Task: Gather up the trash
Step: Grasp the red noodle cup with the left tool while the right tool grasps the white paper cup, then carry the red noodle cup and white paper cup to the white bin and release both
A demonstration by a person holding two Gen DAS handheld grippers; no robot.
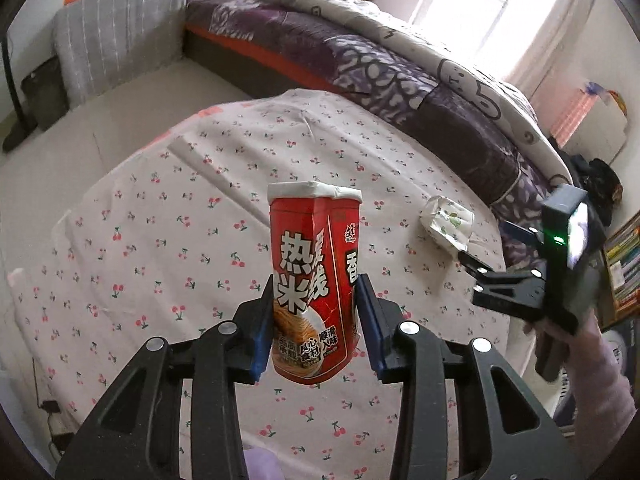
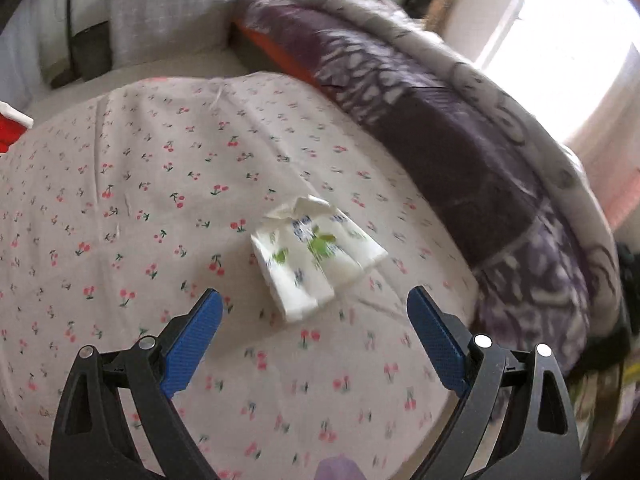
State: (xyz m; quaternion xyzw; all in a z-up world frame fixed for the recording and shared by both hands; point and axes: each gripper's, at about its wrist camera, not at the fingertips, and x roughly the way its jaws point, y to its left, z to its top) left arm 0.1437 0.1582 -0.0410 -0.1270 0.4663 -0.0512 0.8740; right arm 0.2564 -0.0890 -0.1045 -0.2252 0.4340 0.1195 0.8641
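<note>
1. L claw [image 1: 316, 320]: clamped on a red cup [image 1: 314, 280], blue pads pressing both sides of its lower half. Cup is upright, slightly tilted, dented, w/ a white lid rim on top and Chinese print on the side.
2. Cup is held up off the counter [image 1: 160, 220], above its mid area; not touching the cloth.
3. Counter is covered w/ a white cherry-print cloth.
4. R claw [image 2: 314, 336]: jaws spread wide, nothing between them. It hovers over the counter's near part, pointing at a tissue pack [image 2: 316, 256].
5. Tissue pack: white w/ green and blue print, crumpled, lying flat on the cloth near the counter's right edge, close to the bed [image 2: 460, 140]. In the left view it [image 1: 448, 220] sits right of the cup, w/ the R claw [image 1: 476, 268] just beside it, apart from it.
6. R view is motion-blurred; fine print on the pack can't be read.
7. Bed w/ purple and white quilt runs along the counter's far-right side. Grey pillow [image 1: 120, 40] leans by the wall beyond the counter's far-left corner.
</note>
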